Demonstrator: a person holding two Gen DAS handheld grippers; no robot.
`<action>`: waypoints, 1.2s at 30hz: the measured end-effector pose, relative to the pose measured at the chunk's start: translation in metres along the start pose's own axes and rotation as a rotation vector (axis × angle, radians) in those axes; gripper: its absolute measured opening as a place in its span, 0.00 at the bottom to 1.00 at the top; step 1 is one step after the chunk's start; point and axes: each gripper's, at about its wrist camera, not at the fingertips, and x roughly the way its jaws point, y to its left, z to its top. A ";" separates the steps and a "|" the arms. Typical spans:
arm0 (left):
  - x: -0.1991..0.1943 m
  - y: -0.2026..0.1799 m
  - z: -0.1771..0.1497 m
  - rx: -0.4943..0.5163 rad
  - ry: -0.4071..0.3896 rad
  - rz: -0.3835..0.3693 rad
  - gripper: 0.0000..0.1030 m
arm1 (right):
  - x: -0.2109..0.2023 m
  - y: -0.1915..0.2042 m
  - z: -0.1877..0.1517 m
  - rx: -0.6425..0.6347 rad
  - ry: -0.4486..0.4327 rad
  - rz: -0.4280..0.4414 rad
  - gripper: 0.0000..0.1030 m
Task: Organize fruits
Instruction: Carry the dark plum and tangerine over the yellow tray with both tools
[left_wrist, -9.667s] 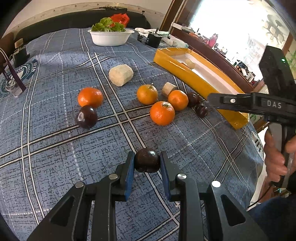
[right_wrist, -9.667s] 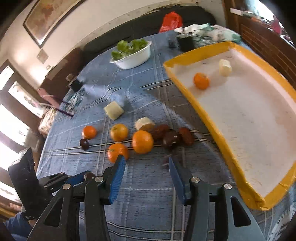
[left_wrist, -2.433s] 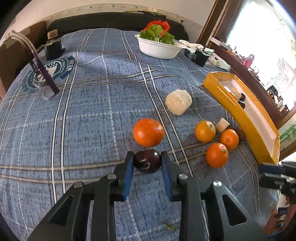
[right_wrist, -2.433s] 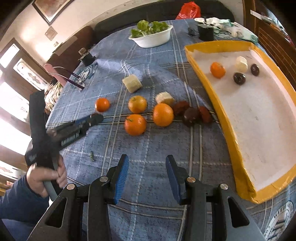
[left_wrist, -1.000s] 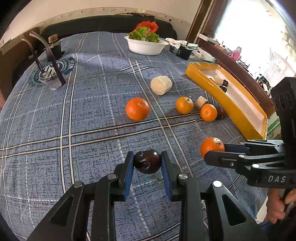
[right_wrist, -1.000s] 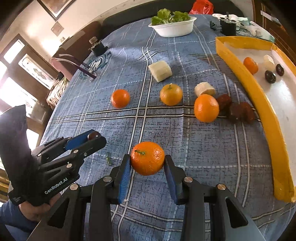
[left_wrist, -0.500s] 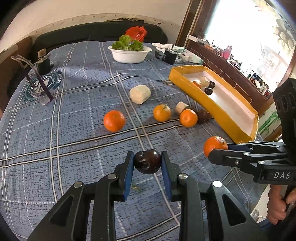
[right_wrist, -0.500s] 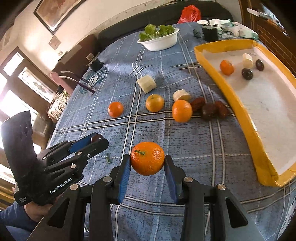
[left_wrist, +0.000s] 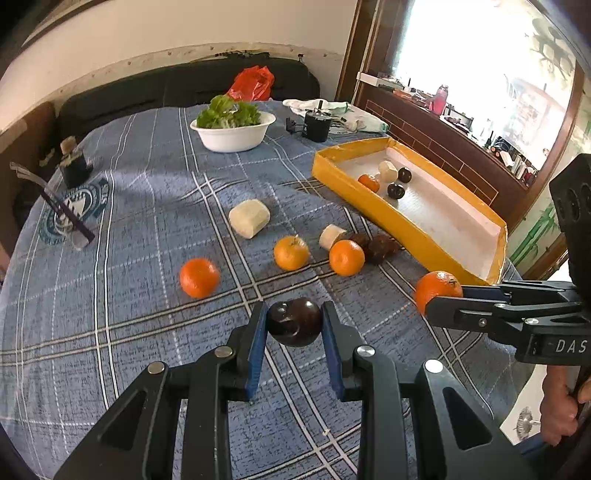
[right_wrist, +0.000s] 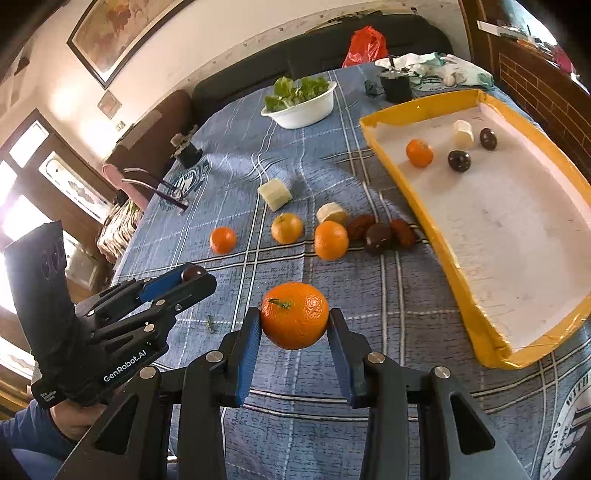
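Observation:
My left gripper (left_wrist: 294, 325) is shut on a dark plum (left_wrist: 294, 322), held above the blue plaid tablecloth. My right gripper (right_wrist: 294, 319) is shut on an orange (right_wrist: 294, 315), also held above the cloth; it shows at the right of the left wrist view (left_wrist: 437, 286). The yellow tray (right_wrist: 458, 280) lies to the right and holds an orange (right_wrist: 419, 152), a pale chunk (right_wrist: 462, 134) and two dark plums (right_wrist: 459, 160). Three oranges (right_wrist: 331, 240), two pale chunks (right_wrist: 275, 194) and several dark plums (right_wrist: 377, 232) lie on the cloth.
A white bowl of greens (right_wrist: 301, 99) stands at the far side of the table, with a black cup (right_wrist: 395, 85) and white cloth beside it. Glasses (right_wrist: 162, 188) and a small dark holder (right_wrist: 186, 151) lie at the far left. A red bag (right_wrist: 365, 44) sits behind.
Both grippers have lifted and drawn back with their fruit still held. The table and tray look farther off than half a second ago.

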 end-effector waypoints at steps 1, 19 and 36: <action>0.000 -0.002 0.003 0.005 -0.003 0.003 0.27 | -0.002 -0.001 0.001 0.002 -0.003 0.000 0.39; 0.011 -0.040 0.039 0.094 -0.009 -0.018 0.27 | -0.035 -0.054 0.011 0.102 -0.074 -0.017 0.39; 0.049 -0.106 0.092 0.149 0.033 -0.151 0.27 | -0.080 -0.143 0.036 0.254 -0.157 -0.089 0.39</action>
